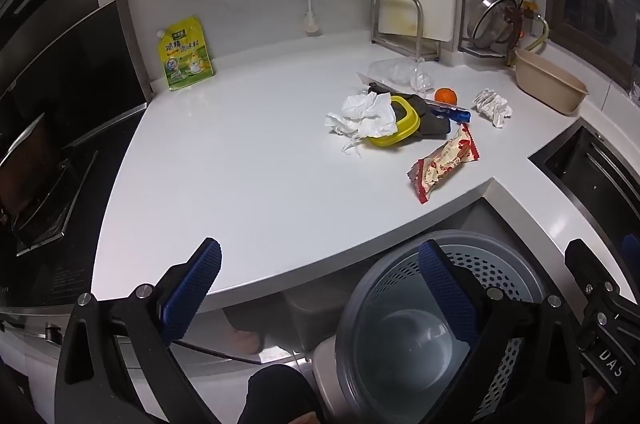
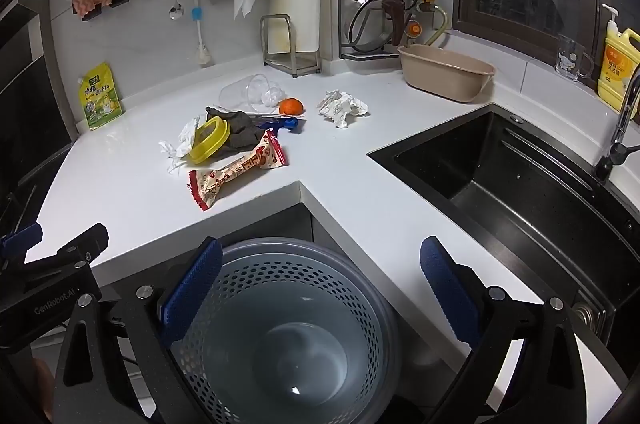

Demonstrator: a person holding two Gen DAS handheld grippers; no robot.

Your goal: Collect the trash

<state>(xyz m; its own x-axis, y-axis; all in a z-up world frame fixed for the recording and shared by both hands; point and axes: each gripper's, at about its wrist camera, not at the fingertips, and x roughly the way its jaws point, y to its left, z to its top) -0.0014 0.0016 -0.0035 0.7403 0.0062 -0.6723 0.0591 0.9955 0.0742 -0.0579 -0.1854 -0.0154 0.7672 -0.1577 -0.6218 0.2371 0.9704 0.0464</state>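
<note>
Both grippers hang over the grey perforated bin (image 2: 288, 328), which sits on the floor in the inside corner of the white counter (image 1: 240, 164). Left gripper (image 1: 320, 288): jaws spread wide, nothing btwn the blue pads; one pad over the counter edge, other over the bin rim. Right gripper (image 2: 320, 284): jaws also wide, nothing held, bin mouth straight below. Bin looks bare inside.

Trash all on the counter, beyond the bin:
- red/cream snack wrapper (image 2: 238, 170), nearest the bin, close to the counter edge
- yellow lid (image 2: 210, 140) just behind the wrapper, resting on a white tissue (image 1: 366, 116) & against a dark rag (image 2: 240, 132)
- blue-capped item (image 2: 286, 123) lying past the rag
- small orange (image 2: 291, 106) further back from the bin
- crumpled paper ball (image 2: 342, 106), right of the orange, apart from the rest
- clear plastic cup (image 2: 256, 92) on its side, furthest from the bin
</note>
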